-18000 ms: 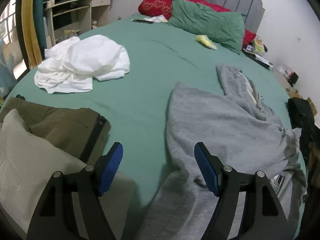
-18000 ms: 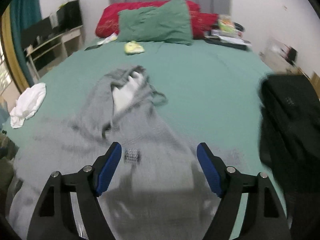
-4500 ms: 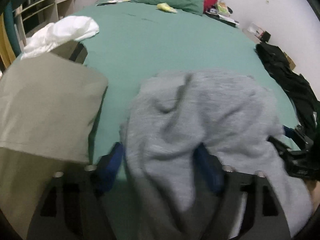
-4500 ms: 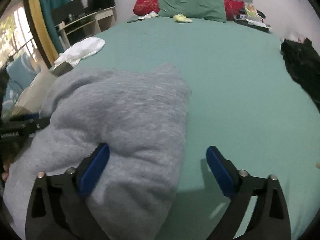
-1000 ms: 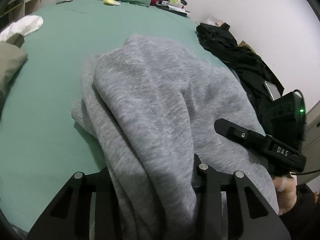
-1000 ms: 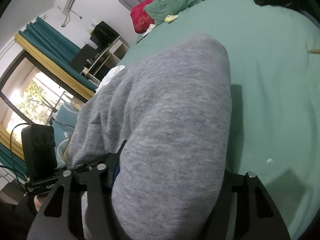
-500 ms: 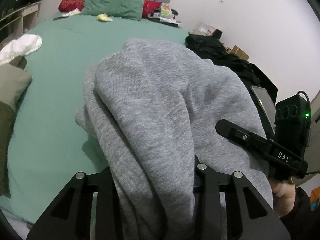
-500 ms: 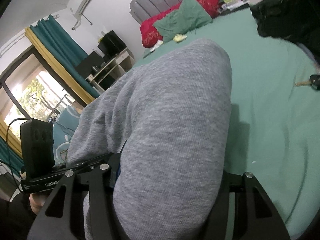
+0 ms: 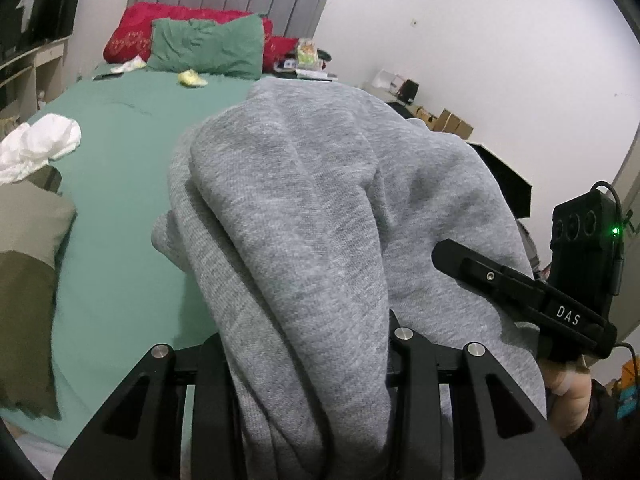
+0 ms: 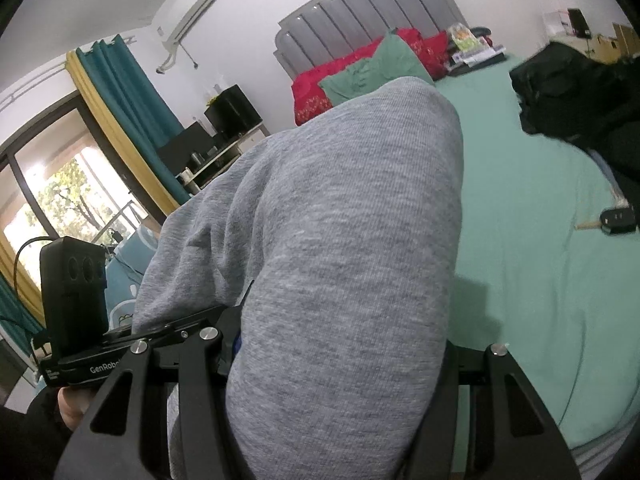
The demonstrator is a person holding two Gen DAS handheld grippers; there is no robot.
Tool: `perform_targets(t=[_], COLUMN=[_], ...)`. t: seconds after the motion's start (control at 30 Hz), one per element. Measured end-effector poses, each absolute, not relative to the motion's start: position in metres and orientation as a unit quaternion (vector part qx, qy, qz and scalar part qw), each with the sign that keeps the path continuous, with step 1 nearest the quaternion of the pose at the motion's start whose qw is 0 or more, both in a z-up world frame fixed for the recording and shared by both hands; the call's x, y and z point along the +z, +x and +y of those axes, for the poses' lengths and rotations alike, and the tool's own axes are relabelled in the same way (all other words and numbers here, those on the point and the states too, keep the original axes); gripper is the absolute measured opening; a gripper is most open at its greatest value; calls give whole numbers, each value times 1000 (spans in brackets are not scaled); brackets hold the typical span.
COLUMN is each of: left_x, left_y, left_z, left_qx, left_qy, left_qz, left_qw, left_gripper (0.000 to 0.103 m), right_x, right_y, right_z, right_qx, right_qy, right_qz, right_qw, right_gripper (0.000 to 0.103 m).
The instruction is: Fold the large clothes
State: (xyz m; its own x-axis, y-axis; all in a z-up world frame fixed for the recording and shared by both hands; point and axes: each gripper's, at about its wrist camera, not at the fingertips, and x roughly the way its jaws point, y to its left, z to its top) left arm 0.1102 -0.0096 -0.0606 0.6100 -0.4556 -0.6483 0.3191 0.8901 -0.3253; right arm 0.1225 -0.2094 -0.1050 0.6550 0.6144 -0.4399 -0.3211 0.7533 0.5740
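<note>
A large grey sweatshirt point(image 9: 320, 216) hangs bunched between both grippers, lifted off the green bed point(image 9: 120, 152). My left gripper point(image 9: 308, 344) is shut on a thick fold of it; the cloth covers the fingertips. My right gripper point(image 10: 340, 344) is shut on another fold of the sweatshirt point(image 10: 340, 220), fingertips also hidden. The right gripper's body shows at the right of the left wrist view point(image 9: 532, 296). The left gripper's body shows at the lower left of the right wrist view point(image 10: 100, 344).
A white garment point(image 9: 40, 146) and folded olive and beige clothes point(image 9: 28, 260) lie on the bed's left. Black clothes point(image 10: 580, 92) and a car key point(image 10: 616, 220) lie on its right. Green and red pillows point(image 9: 208, 46) sit by the headboard.
Both grippers have tilted up with the sweatshirt held in them, so more wall and headboard show. The grip on the cloth is unchanged.
</note>
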Motion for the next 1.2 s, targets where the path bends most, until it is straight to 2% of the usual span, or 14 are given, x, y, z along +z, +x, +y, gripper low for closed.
perform_targets(t=[0.33,0.67,1.2], left_x=[-25,-2,7], left_y=[102,97,109], left_z=[33,109,264], left_qx=[-218,-188,-112], left_qy=[-101,-113,-102], left_qz=[340,302,299], left_qw=[909,928,942], left_gripper=[38,38,39], right_x=[-60,-34,-44], right_y=[123,144,193], right_z=[-169,-101,44], right_qx=[279,319,407], right_qy=[199,178,185], right_qz=[282,255,251], right_qw=[896,895,859], right_gripper=[54,54,55])
